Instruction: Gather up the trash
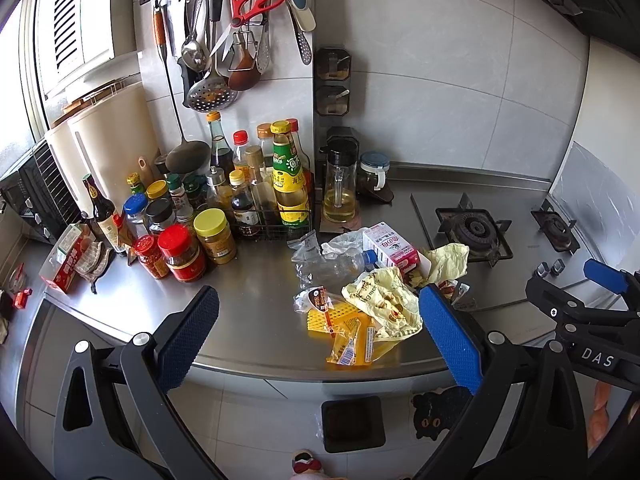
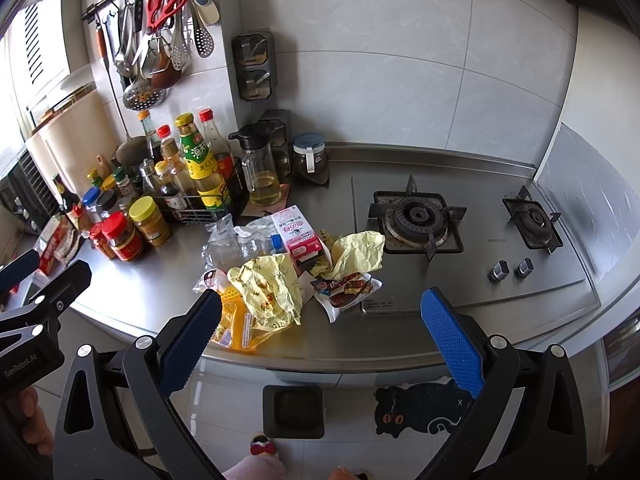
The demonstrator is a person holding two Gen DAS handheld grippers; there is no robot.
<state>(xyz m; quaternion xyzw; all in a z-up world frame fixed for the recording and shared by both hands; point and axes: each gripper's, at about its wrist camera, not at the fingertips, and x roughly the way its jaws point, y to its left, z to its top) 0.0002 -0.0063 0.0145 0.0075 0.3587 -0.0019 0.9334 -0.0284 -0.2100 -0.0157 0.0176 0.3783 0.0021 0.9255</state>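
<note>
A heap of trash lies near the front edge of the steel counter (image 1: 256, 320): a pink milk carton (image 1: 390, 248), a crushed clear bottle (image 1: 336, 266), crumpled yellow paper (image 1: 384, 304), an orange wrapper (image 1: 352, 344) and a snack packet (image 2: 346, 286). The same carton (image 2: 298, 236) and yellow paper (image 2: 266, 288) show in the right wrist view. A black bin (image 1: 352, 422) stands on the floor below the counter; it also shows in the right wrist view (image 2: 293, 410). My left gripper (image 1: 316, 338) is open and empty, in front of the heap. My right gripper (image 2: 320, 342) is open and empty, just right of it.
Sauce bottles and jars (image 1: 224, 208) crowd the counter's back left. An oil jug (image 1: 338, 184) stands behind the heap. A gas hob (image 2: 420, 220) lies to the right. Utensils (image 1: 236, 32) hang on the wall. A cat mat (image 2: 424, 408) lies on the floor.
</note>
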